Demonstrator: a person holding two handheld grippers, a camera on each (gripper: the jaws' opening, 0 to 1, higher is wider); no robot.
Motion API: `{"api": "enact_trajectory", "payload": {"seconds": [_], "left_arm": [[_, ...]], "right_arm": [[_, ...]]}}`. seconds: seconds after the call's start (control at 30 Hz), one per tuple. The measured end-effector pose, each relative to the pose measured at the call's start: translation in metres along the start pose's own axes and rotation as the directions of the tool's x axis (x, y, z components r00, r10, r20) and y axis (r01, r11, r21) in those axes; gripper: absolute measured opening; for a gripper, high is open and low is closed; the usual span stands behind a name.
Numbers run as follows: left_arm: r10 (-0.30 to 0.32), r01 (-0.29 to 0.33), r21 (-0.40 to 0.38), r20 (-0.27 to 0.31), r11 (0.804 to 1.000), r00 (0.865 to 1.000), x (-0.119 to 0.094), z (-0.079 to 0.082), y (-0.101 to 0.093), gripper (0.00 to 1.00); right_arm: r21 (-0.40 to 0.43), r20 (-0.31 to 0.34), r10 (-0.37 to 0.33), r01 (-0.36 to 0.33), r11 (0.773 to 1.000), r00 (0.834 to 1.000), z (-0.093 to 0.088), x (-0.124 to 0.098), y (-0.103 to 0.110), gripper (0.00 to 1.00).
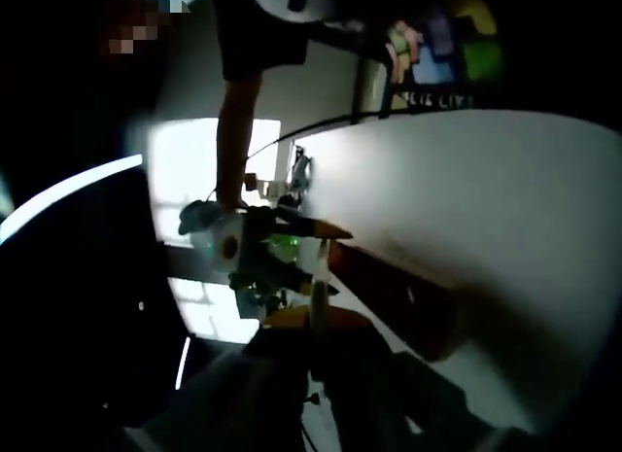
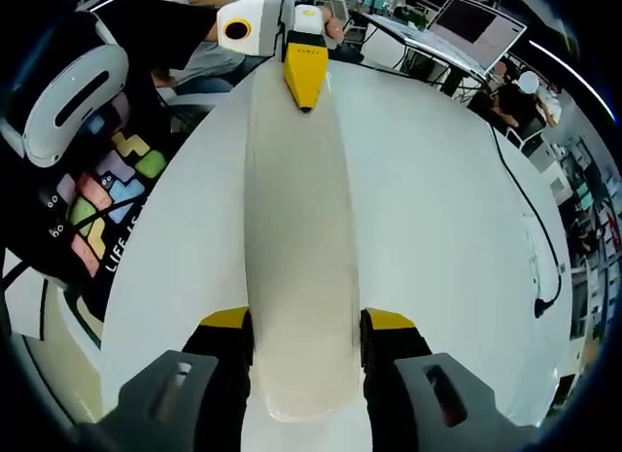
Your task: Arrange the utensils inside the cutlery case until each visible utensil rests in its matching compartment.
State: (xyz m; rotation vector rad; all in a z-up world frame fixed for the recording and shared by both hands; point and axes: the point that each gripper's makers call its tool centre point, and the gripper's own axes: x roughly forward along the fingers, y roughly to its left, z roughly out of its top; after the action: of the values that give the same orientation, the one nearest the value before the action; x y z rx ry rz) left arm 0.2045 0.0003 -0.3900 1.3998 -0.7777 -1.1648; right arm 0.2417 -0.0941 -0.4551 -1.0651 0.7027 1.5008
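Observation:
A long cream cutlery case [image 2: 301, 238] lies lengthwise on the white table [image 2: 437, 228]. My right gripper [image 2: 307, 321] is shut on its near end, one yellow-tipped jaw against each side. My left gripper [image 2: 304, 87] sits at the far end with its yellow tip on the case's edge. The left gripper view is dim and rolled. There the case shows as a dark brown slab [image 1: 398, 301] beside the table [image 1: 486, 209], the right gripper [image 1: 330, 260] straddles its far end, and my left gripper [image 1: 313, 326] looks closed on the near part. The inside of the case is hidden.
A person in a black shirt with coloured blocks [image 2: 97, 199] stands close at the table's left edge. A laptop [image 2: 471, 24] stands at the far right, and a black cable [image 2: 544, 267] trails along the right side. Another person's arm [image 1: 238, 131] reaches down.

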Motion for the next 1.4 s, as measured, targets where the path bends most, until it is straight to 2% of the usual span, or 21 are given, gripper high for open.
{"api": "enact_trajectory", "payload": {"seconds": [0.43, 0.73, 1.13, 1.2, 1.3, 1.4], "left_arm": [[-0.017, 0.017, 0.002, -0.01, 1.0, 1.0, 0.001, -0.003, -0.005, 0.02], [-0.04, 0.04, 0.005, -0.005, 0.999, 0.999, 0.001, -0.002, -0.011, 0.03], [-0.095, 0.095, -0.021, -0.013, 0.995, 0.995, 0.0, -0.006, -0.025, 0.08], [-0.123, 0.122, -0.035, -0.022, 0.992, 0.992, -0.001, -0.007, -0.03, 0.09], [-0.128, 0.126, -0.058, -0.02, 0.99, 0.992, -0.004, -0.007, -0.029, 0.1], [-0.147, 0.143, -0.065, -0.046, 0.988, 0.988, -0.006, -0.012, -0.033, 0.11]], "right_arm": [[0.005, 0.002, -0.003, 0.003, 1.0, 1.0, -0.002, 0.004, -0.002, 0.44], [0.008, -0.011, 0.036, -0.036, 0.999, 0.999, -0.005, 0.015, 0.0, 0.47], [0.011, -0.015, 0.067, -0.067, 0.998, 0.998, -0.004, 0.02, 0.001, 0.48], [0.012, -0.021, 0.074, -0.074, 0.997, 0.997, -0.004, 0.02, 0.001, 0.47], [0.001, -0.029, 0.082, -0.082, 0.997, 0.996, -0.003, 0.021, 0.002, 0.47], [0.018, -0.033, 0.089, -0.089, 0.996, 0.995, -0.002, 0.022, 0.003, 0.47]]}}
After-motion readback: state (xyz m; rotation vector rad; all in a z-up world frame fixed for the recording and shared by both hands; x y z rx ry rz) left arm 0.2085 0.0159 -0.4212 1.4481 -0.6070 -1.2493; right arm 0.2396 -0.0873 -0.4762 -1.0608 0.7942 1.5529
